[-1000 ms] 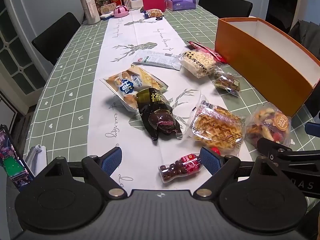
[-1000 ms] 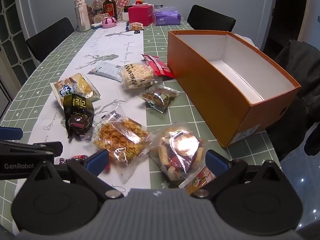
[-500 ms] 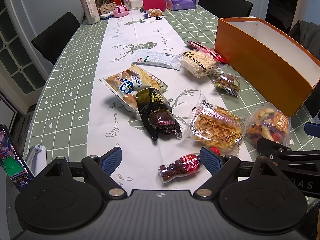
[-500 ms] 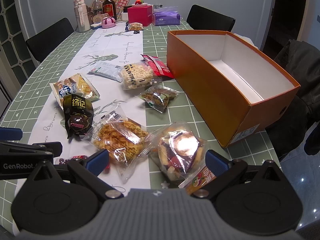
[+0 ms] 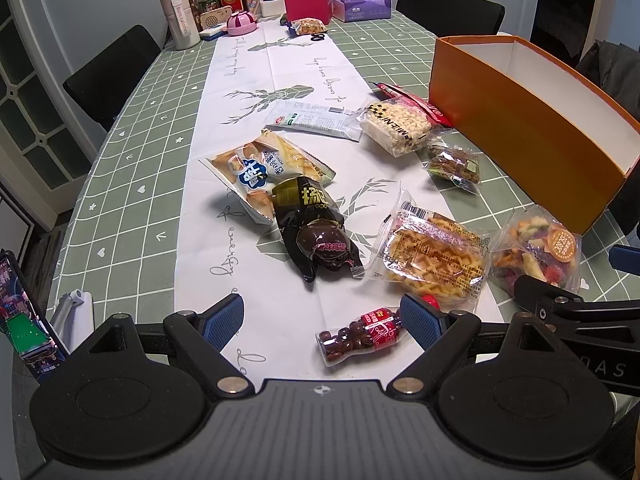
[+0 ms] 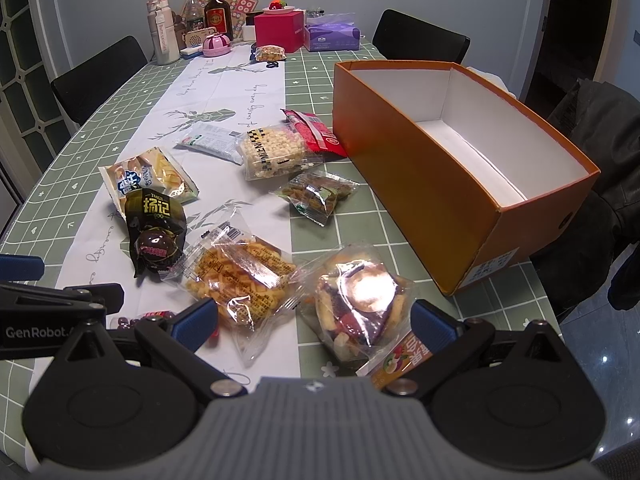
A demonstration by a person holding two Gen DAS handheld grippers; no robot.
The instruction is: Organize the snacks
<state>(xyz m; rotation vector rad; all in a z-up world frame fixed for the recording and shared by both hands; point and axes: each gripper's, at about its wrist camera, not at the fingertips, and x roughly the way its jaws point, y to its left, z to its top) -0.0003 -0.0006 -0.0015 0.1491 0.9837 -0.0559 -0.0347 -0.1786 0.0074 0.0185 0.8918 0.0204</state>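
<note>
- Judging by the layout, the sorting has not begun: every snack visible lies on the table [image 5: 132,184], none in the box.
- Left gripper [image 5: 322,322]: jaws spread wide, holding nothing, poised over the near table edge with the small bottle of chocolate balls [image 5: 362,338] lying between its fingertips.
- On the white runner, left to right: the bread-snack packet [image 5: 266,170], the dark Yangji packet [image 5: 314,228], then the waffle packet [image 5: 434,256].
- Farther back: a white sachet [image 5: 316,118], the puffed-rice bar [image 5: 396,126] overlapping a red packet [image 6: 316,134], and a small nut packet [image 6: 320,194].
- Right gripper [image 6: 314,318]: also spread and holding nothing, the mixed dried-fruit bag [image 6: 358,304] just ahead of it.
- Orange box [image 6: 420,184], far right: open, white interior, apparently empty in the visible part.
</note>
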